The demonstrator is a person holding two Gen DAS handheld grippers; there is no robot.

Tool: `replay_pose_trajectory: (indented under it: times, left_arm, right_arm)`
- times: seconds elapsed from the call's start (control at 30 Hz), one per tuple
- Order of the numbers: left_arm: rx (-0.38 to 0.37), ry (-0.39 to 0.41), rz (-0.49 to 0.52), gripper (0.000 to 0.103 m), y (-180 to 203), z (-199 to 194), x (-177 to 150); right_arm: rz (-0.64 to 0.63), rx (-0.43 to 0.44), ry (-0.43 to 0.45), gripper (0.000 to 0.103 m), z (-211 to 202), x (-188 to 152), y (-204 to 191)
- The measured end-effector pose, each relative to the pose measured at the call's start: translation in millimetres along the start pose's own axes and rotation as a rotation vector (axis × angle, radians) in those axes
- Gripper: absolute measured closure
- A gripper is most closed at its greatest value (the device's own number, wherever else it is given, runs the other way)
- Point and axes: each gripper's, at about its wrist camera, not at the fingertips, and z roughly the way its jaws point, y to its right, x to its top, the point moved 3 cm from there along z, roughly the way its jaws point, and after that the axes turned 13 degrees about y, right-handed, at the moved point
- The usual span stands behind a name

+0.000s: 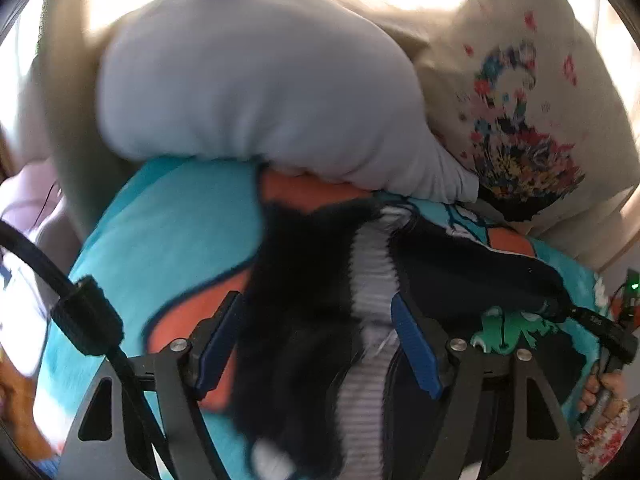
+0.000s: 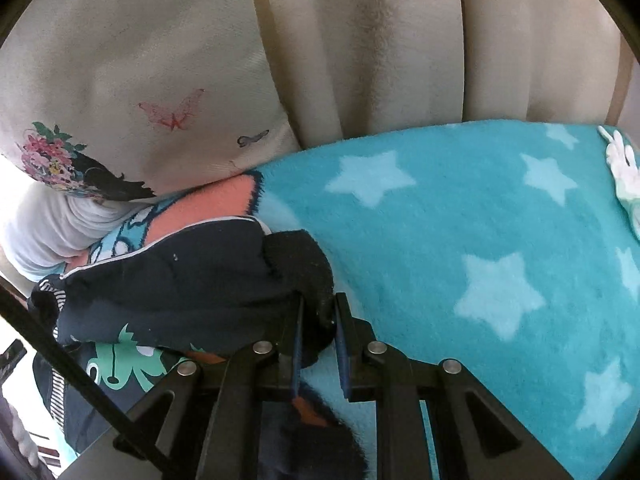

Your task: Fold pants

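Note:
The dark navy pants (image 1: 460,264) with a white-striped waistband (image 1: 374,276) and a green print (image 1: 508,330) lie bunched on a turquoise star blanket (image 2: 460,216). My left gripper (image 1: 320,344) is open, its blue-padded jaws wide apart around the blurred dark cloth and waistband. My right gripper (image 2: 318,320) is shut on a dark bunched edge of the pants (image 2: 180,280), which lie to its left on the blanket. The right gripper's handle and the person's hand (image 1: 604,392) show at the right edge of the left wrist view.
A grey-white pillow (image 1: 248,88) and a floral cushion (image 1: 520,120) lie behind the pants against a beige sofa back (image 2: 400,48). A white and green toy (image 2: 624,176) sits at the blanket's far right edge. A black cable (image 1: 72,300) hangs at left.

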Motion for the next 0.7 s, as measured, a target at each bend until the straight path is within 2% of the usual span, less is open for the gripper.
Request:
replay_pose_trajectory:
  times: [0.13, 0.2, 0.33, 0.37, 0.43, 0.5, 0.6, 0.7]
  left_arm:
    - [0.027, -0.078, -0.010, 0.028, 6, 58, 16]
    - [0.038, -0.125, -0.076, 0.029, -4, 84, 19]
    - [-0.012, -0.130, -0.162, 0.029, -15, 94, 28]
    - [-0.048, -0.130, -0.184, 0.029, -16, 89, 29]
    - [-0.102, -0.132, -0.203, 0.029, -17, 75, 29]
    - [-0.142, -0.113, -0.214, 0.029, -20, 50, 26]
    - [-0.105, -0.073, -0.186, 0.028, -31, 11, 13]
    - [-0.026, -0.044, -0.150, 0.027, -44, -15, -2]
  right_arm:
    - [-0.016, -0.020, 0.007, 0.084, 4, 0, 1]
    - [-0.006, -0.028, 0.009, 0.075, 4, -2, 4]
    - [0.070, 0.017, 0.017, 0.064, 3, 0, 18]
    - [0.094, 0.028, 0.026, 0.059, -1, 2, 21]
    - [0.120, 0.047, 0.082, 0.058, -19, 5, 25]
    - [0.119, 0.064, 0.125, 0.047, -39, 3, 25]
    - [0.113, 0.102, 0.141, 0.043, -64, -10, 27]
    - [0.091, 0.098, 0.121, 0.042, -81, -38, 31]
